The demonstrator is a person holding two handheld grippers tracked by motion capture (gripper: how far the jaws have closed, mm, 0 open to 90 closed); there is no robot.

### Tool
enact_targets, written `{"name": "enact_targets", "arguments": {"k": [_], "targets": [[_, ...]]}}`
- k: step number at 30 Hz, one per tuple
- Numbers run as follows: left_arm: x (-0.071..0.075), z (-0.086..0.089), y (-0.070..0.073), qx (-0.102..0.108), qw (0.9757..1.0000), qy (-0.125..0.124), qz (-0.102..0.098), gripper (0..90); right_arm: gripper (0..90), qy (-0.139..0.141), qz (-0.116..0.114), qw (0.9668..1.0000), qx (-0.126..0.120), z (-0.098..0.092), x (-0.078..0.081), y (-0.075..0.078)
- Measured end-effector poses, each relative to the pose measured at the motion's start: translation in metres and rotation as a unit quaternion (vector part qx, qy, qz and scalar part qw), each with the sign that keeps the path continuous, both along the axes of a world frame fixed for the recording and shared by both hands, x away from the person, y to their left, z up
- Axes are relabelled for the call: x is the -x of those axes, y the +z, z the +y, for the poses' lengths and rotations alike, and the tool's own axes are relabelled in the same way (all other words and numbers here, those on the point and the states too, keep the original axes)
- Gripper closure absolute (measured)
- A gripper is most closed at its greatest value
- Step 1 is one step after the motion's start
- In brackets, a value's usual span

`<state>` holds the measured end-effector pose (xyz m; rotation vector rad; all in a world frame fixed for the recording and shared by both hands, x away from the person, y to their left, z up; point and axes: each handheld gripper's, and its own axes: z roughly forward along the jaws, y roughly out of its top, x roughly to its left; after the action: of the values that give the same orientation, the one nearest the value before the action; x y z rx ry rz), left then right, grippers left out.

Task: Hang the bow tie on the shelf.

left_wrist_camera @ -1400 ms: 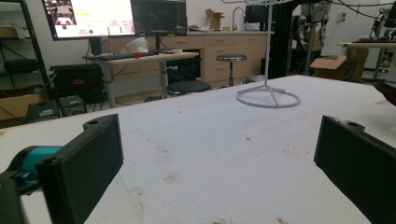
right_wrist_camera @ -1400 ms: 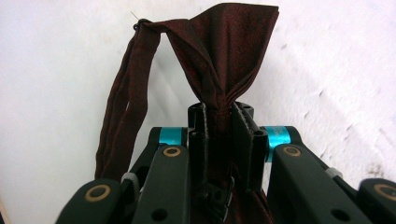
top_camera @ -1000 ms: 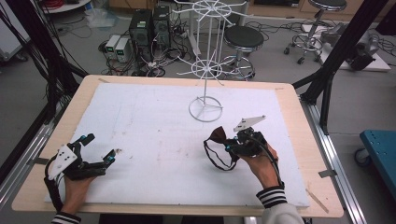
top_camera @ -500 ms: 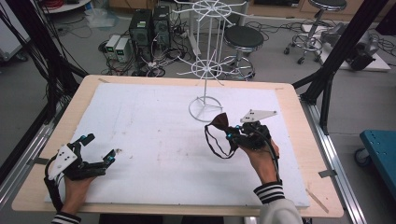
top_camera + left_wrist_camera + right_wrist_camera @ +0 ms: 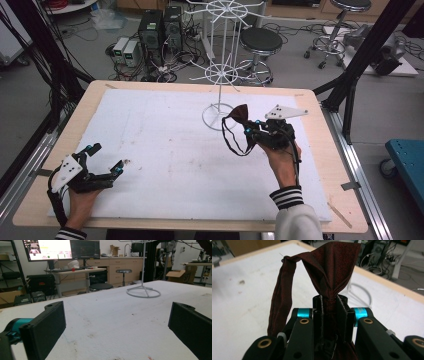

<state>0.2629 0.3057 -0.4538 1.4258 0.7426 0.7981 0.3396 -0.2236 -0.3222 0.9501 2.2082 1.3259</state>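
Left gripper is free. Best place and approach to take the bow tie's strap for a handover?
Grip the strap at the low part of its loop, hanging clear left of the right gripper, which is shut on the bow tie. Bring the open left gripper in from the left, jaws across the thin band, probably safest.

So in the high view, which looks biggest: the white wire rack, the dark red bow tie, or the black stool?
1. white wire rack, tallest and widest
2. black stool
3. dark red bow tie, though its strap adds spread

The stool stands farther off, so true sizes stay unsure.
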Motion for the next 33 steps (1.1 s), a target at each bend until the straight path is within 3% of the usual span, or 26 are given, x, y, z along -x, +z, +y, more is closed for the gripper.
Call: {"name": "enact_targets", "arguments": {"k": [12,33], "targets": [[0.0,0.0,0.0,0.001,1.0,0.0,0.0,1.7,77.7,-0.022,-0.036,0.9989,-0.019,0.001,-0.012,0.027],[0.0,0.0,0.0,0.001,1.0,0.0,-0.001,1.7,77.7,-0.063,-0.048,0.996,-0.04,-0.003,-0.04,0.046]]}}
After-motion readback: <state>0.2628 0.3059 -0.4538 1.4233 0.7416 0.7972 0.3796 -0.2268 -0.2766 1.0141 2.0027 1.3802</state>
